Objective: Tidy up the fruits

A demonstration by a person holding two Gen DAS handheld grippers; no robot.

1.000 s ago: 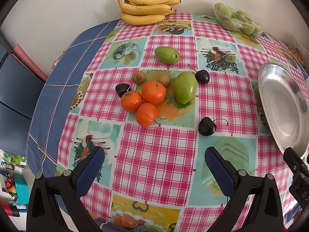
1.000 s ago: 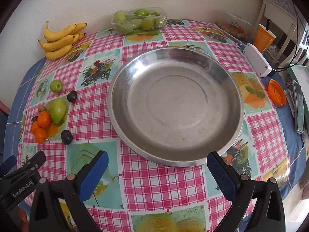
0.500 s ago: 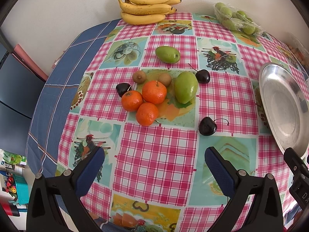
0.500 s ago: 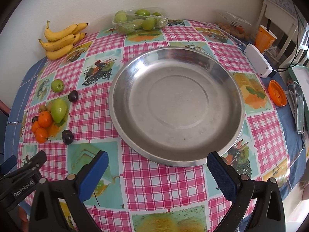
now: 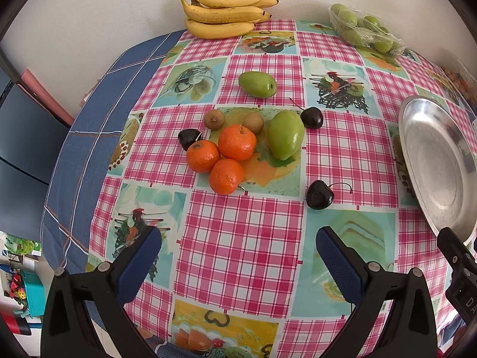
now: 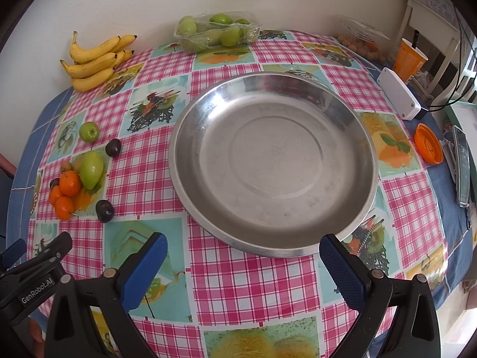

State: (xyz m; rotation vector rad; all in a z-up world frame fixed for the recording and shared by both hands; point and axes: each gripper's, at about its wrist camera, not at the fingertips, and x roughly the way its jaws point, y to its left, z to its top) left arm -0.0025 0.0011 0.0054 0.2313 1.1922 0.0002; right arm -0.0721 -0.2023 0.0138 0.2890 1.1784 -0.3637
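tablecloth (image 5: 238, 238): pink-white check, fruit prints; tangerines (image 5: 237, 142): orange; bananas (image 5: 223, 15): yellow; cherries (image 5: 319, 194): near-black; dish (image 6: 274, 164): silver; gripper pads (image 5: 140, 264): blue

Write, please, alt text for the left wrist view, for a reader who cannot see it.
The open left gripper hovers over a pink checked tablecloth, facing three orange mandarins, two green mangoes, two small brown kiwis and three dark cherries. A yellow banana bunch lies by the wall; an empty round metal plate sits right.
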